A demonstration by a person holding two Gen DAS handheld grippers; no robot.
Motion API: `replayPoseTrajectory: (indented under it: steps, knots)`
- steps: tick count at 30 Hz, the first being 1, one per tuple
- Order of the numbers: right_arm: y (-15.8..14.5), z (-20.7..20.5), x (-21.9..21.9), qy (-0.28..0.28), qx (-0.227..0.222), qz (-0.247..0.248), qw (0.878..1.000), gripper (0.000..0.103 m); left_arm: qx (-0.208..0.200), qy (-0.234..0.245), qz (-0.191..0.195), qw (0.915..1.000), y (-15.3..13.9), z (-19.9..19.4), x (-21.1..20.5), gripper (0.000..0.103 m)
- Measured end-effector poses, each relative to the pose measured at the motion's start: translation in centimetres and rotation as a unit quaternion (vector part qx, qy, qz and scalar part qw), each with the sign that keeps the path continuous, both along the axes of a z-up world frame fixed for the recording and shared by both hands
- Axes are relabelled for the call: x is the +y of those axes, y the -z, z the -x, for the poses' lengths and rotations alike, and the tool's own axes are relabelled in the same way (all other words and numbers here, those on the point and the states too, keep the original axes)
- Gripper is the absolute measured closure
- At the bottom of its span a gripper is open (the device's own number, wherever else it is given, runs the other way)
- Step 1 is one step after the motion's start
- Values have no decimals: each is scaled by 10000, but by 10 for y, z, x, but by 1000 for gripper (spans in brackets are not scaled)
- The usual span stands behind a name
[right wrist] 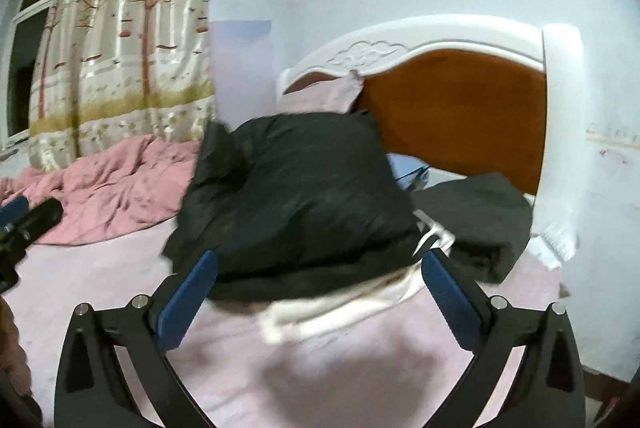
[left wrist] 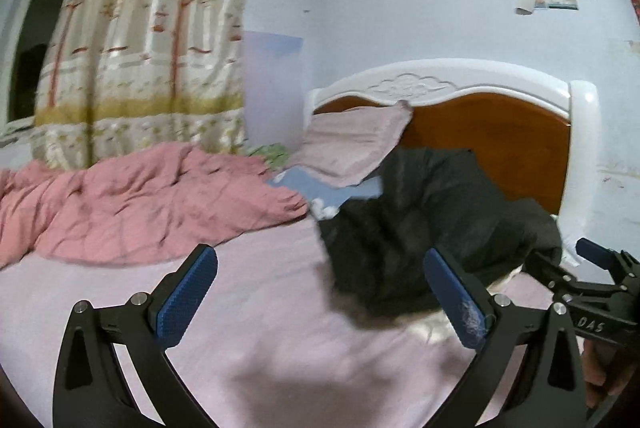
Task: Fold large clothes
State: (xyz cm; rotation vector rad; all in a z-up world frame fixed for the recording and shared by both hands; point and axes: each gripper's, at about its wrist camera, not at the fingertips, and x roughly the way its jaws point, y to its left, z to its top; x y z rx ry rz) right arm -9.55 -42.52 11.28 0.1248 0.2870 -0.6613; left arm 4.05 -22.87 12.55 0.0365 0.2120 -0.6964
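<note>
A large black garment (right wrist: 296,196) lies bunched in a heap on the pink bed sheet (right wrist: 320,360), with a white lining or cloth (right wrist: 340,304) showing under its near edge. It also shows in the left wrist view (left wrist: 420,228). My right gripper (right wrist: 320,292) is open and empty, just in front of the heap's near edge. My left gripper (left wrist: 320,292) is open and empty, left of the heap above the sheet. The right gripper also shows in the left wrist view (left wrist: 600,260).
A rumpled pink quilt (left wrist: 140,204) lies at the left. A pink pillow (left wrist: 356,144) leans on the white and brown headboard (left wrist: 500,132). A patterned curtain (left wrist: 148,28) hangs by the window. A second dark folded cloth (right wrist: 480,224) lies right of the heap.
</note>
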Motion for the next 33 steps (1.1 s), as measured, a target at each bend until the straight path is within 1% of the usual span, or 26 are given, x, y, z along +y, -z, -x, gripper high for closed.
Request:
replayPoseTrajectory:
  steps: [3, 5, 9, 12, 14, 17, 21, 24, 27, 33]
  knots:
    - [20, -1, 23, -133, 63, -72, 9999, 0, 45, -230, 17, 9997, 24, 5, 21, 0]
    - [33, -3, 37, -177, 209, -88, 9996, 0, 58, -309, -9, 9995, 40, 4, 27, 0]
    - [48, 0, 58, -273, 366, -167, 9988, 0, 126, -462, 7, 9989, 68, 2, 36, 0]
    - [54, 3, 71, -245, 458, -48, 9986, 0, 165, -545, -21, 9984, 89, 2, 39, 0]
    - [53, 3, 75, -204, 477, 62, 9986, 0, 187, -576, 35, 9982, 90, 0, 40, 0]
    - [54, -3, 78, -174, 589, 187, 9979, 0, 49, -548, 70, 9985, 91, 7, 41, 0]
    - [55, -10, 72, -113, 724, 126, 9972, 0, -209, -534, -67, 9983, 91, 17, 36, 0]
    - [56, -11, 68, -16, 761, 57, 9971, 0, -339, -549, -51, 9979, 90, 22, 36, 0]
    - [56, -9, 63, 95, 760, -12, 9971, 0, -319, -543, -31, 9980, 90, 22, 37, 0]
    - [54, -6, 64, 231, 722, 83, 9971, 0, -308, -543, 4, 9981, 90, 23, 39, 0]
